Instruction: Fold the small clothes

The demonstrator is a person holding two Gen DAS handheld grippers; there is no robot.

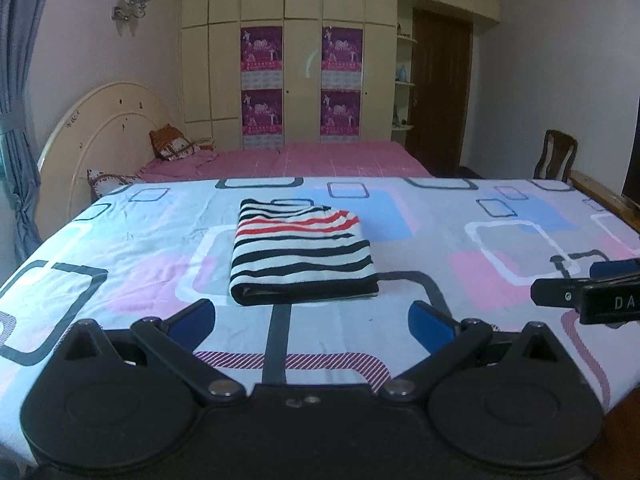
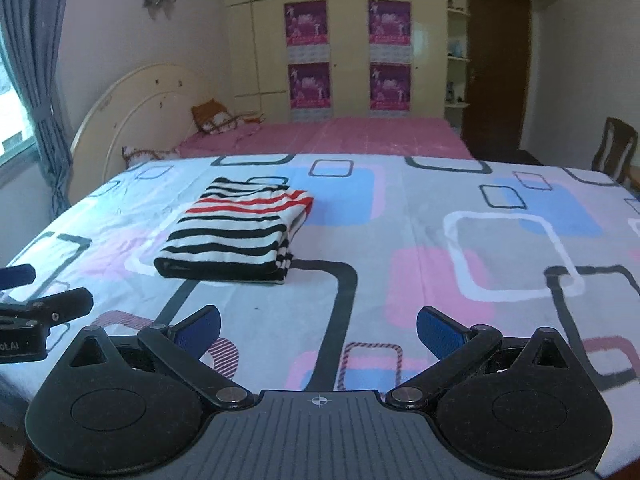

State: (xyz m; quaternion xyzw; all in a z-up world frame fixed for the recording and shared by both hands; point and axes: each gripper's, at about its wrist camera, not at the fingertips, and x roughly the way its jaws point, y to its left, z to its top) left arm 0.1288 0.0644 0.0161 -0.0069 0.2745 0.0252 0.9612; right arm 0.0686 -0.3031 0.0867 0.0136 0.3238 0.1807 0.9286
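A small striped garment (image 1: pixel 302 256), white with black and red stripes, lies folded into a neat rectangle on the patterned sheet (image 1: pixel 460 248). It also shows in the right wrist view (image 2: pixel 236 236), left of centre. My left gripper (image 1: pixel 312 324) is open and empty, just in front of the garment's near edge, not touching it. My right gripper (image 2: pixel 318 330) is open and empty, nearer the front and to the right of the garment. The right gripper's side shows at the right edge of the left wrist view (image 1: pixel 588 292). The left gripper's side shows at the left edge of the right wrist view (image 2: pixel 36 312).
The sheet (image 2: pixel 440 240) covers a raised flat surface. Behind it are a pink bed (image 1: pixel 304 158) with pillows (image 1: pixel 176 144), a headboard (image 1: pixel 100 132), a cream wardrobe (image 1: pixel 288 64), a dark door (image 1: pixel 440 92) and a wooden chair (image 1: pixel 554 156). A curtain (image 1: pixel 16 100) hangs at left.
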